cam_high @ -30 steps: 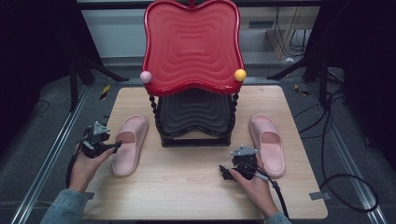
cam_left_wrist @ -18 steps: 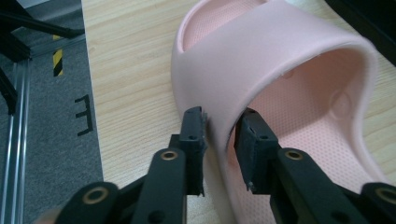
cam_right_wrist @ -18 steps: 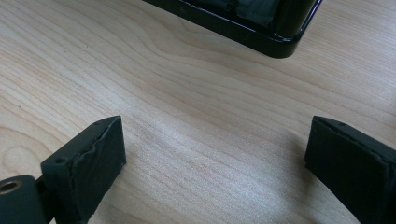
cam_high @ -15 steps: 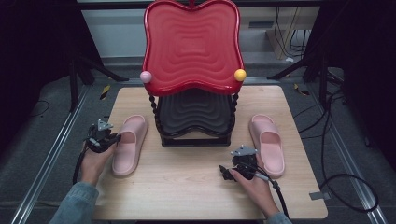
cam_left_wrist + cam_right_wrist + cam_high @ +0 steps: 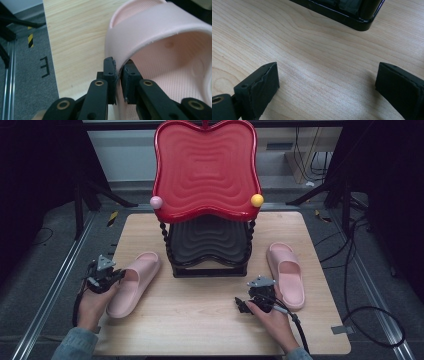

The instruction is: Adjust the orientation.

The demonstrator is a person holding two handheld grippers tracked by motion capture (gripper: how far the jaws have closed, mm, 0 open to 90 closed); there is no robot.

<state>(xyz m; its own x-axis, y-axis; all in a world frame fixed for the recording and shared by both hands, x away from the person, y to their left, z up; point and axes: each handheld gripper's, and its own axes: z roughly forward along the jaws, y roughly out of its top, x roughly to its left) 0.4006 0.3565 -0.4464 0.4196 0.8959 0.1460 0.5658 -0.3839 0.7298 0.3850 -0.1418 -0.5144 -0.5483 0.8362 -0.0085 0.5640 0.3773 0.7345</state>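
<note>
The left gripper (image 5: 119, 75) pinches the slipper (image 5: 160, 45) strap's thin edge just ahead; a lift could let it slip free. The right gripper (image 5: 327, 85) gapes wide, empty, over the bench (image 5: 312, 50).

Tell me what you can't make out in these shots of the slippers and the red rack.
- Lower black tray, high view: its back is hidden under the red tray.
- Left slipper, left gripper view: the toe is cut off by the top edge and the heel by the left gripper fingers shut on the strap.
- Rack base, right gripper view: all but one corner is cut off by the top edge.
- Right slipper, high view: the heel is hidden behind the right gripper.
</note>
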